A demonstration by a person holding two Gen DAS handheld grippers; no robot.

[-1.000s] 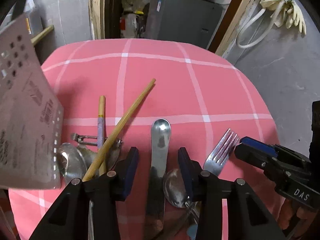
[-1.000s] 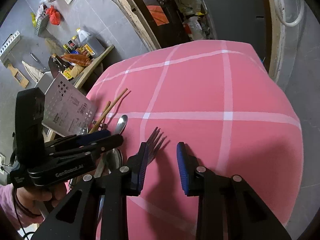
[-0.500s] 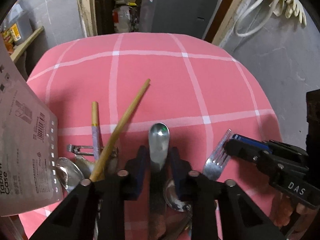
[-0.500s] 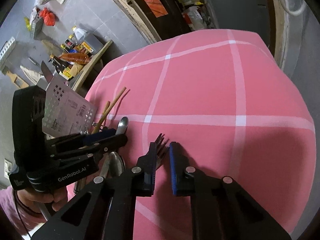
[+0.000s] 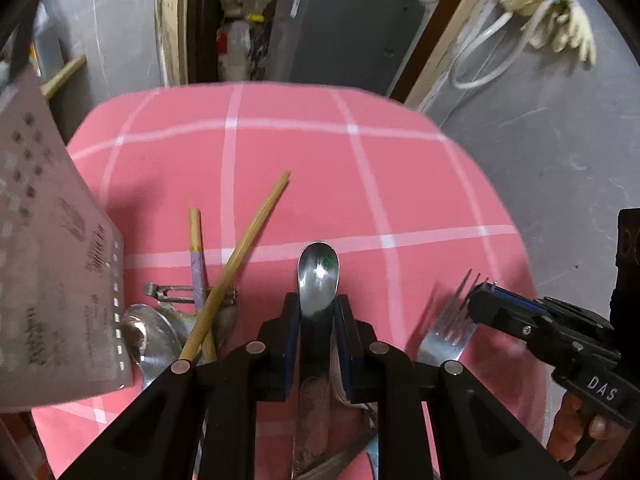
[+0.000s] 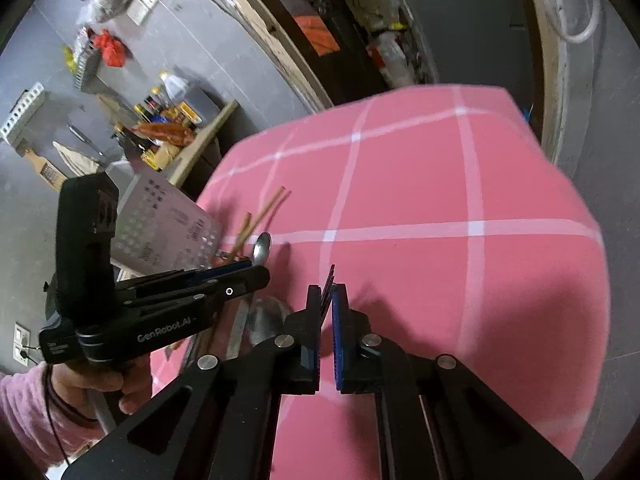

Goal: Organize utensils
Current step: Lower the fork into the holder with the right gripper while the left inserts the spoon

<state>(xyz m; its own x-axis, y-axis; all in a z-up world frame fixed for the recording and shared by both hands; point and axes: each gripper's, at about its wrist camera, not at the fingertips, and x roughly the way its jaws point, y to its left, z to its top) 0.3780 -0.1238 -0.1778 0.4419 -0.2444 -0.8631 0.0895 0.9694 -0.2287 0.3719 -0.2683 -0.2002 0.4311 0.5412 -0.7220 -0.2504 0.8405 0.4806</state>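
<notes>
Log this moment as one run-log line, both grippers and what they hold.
left gripper: shut on spoon | right gripper: shut on fork | both jaws just closing | chopsticks: on tablecloth

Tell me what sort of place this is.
Probably a plain home kitchen or utility room: a table under a pink checked cloth, a side shelf crowded with sauce bottles, rubber gloves hanging on a bare grey wall.

Rubber gloves (image 5: 560,20), white hose (image 5: 484,68), bottles (image 6: 168,100)
</notes>
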